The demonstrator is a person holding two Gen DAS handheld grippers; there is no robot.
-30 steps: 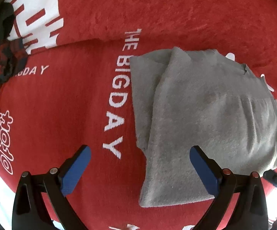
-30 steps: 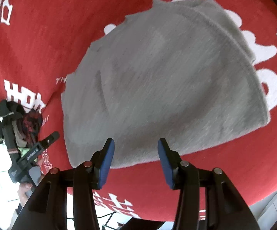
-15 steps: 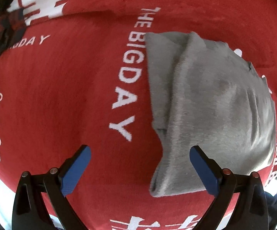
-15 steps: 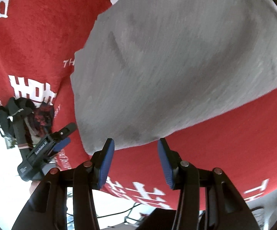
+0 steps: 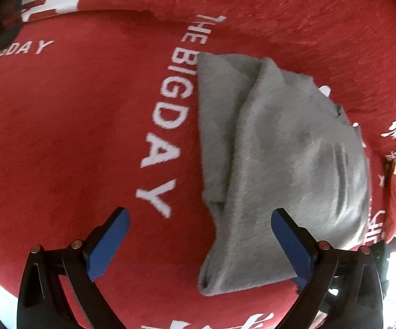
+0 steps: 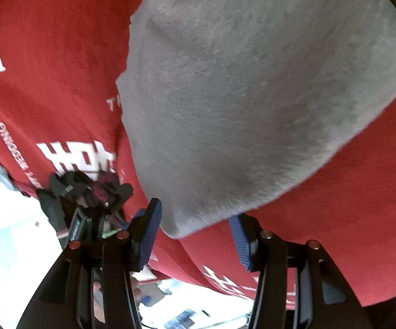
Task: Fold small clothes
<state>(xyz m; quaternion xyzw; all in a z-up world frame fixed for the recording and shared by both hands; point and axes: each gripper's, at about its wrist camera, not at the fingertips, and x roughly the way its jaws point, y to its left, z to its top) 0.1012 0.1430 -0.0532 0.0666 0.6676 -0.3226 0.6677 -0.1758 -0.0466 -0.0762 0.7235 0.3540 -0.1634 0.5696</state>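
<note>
**Claws closing in on the grey garment**

While the right claw (image 6: 195, 233) straddles the grey garment's (image 6: 252, 96) near corner, jaws half-spread and not yet pinching, the left claw (image 5: 200, 241) hangs wide and empty over its opposite edge on the red cloth (image 5: 74, 137), likely readying another fold.

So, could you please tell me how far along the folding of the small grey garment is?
Done: the soft grey knit garment already lies doubled on the red printed cloth, one layer overlapping. In hand: nothing gripped; the left gripper and the right gripper hover open at its near edge. Left: grasp that edge and fold again.
</note>
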